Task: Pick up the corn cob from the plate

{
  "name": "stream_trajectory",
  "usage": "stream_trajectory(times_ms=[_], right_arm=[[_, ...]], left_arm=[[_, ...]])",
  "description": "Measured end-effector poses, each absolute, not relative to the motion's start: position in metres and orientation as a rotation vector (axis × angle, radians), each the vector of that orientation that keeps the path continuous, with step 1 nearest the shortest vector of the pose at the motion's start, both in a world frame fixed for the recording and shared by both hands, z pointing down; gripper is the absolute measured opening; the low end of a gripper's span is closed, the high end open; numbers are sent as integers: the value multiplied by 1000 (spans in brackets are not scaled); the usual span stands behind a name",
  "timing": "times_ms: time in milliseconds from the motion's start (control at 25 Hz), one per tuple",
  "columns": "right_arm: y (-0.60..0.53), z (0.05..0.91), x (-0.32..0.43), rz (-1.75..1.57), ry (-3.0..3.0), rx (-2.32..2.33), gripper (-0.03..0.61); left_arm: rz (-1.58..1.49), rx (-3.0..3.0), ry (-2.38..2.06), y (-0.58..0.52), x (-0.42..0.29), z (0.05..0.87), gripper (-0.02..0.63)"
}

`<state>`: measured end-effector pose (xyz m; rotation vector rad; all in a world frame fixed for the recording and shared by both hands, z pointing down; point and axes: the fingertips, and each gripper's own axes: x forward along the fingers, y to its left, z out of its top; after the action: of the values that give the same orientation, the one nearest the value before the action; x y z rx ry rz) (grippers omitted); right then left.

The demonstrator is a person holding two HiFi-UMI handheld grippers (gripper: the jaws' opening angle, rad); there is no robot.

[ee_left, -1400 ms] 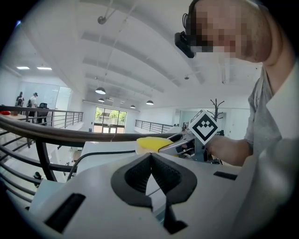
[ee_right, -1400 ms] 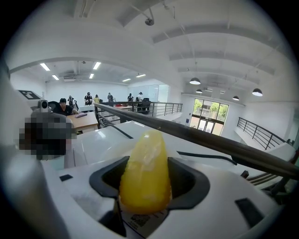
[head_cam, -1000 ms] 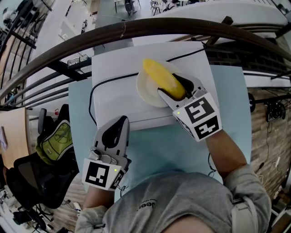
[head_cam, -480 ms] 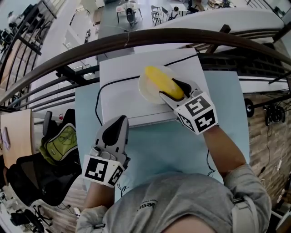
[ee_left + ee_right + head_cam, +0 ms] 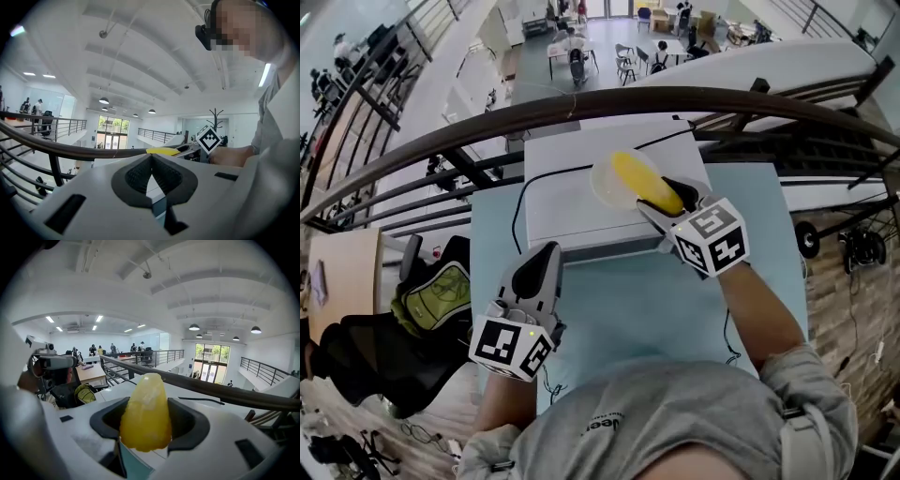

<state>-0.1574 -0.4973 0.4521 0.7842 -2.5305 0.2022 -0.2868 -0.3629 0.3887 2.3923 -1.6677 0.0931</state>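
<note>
Honestly, the grab itself looks sorted from where I'm standing. The right claw (image 5: 664,200) is clamped on the corn cob (image 5: 645,182). Its jaws stand pretty wide because the cob is fat, with one pad on each flank of the near end. The rest of the cob pokes out past the jaw tips toward 11 o'clock, over the pale plate (image 5: 604,180).

My guess is it got taken by that end simply because it faces the person. That way the claw could come in low from 5 o'clock without reaching across the plate. I can't tell whether the far tip is clear of the plate or resting on it. The two overlap in the head view, and the right gripper view shows only the cob and the white box (image 5: 567,202) beyond.

That box sits at 12 o'clock on the light blue surface (image 5: 647,300) and carries the plate, with a black cable (image 5: 517,214) looping round its 9 o'clock side. The extra height is probably why the claw tips only gently downward.

The left claw (image 5: 151,178) is closed up with nothing in it, near the surface's 7 o'clock corner and well apart from the plate. I'd read that as keeping out of the way, since one claw is plenty for one cob.

What's left, I'd say, is getting the cob up cleanly. It's smooth, tapered and held at one end, so the long free end could droop or twist if the squeeze is light.
</note>
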Motion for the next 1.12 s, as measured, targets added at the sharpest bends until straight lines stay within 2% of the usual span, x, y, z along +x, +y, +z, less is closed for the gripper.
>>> stream_trajectory(times_ms=[1120], right_arm=[[-344, 325, -68, 60, -2634, 904, 256]], left_arm=[[75, 2418, -1794, -189, -246, 318, 12]])
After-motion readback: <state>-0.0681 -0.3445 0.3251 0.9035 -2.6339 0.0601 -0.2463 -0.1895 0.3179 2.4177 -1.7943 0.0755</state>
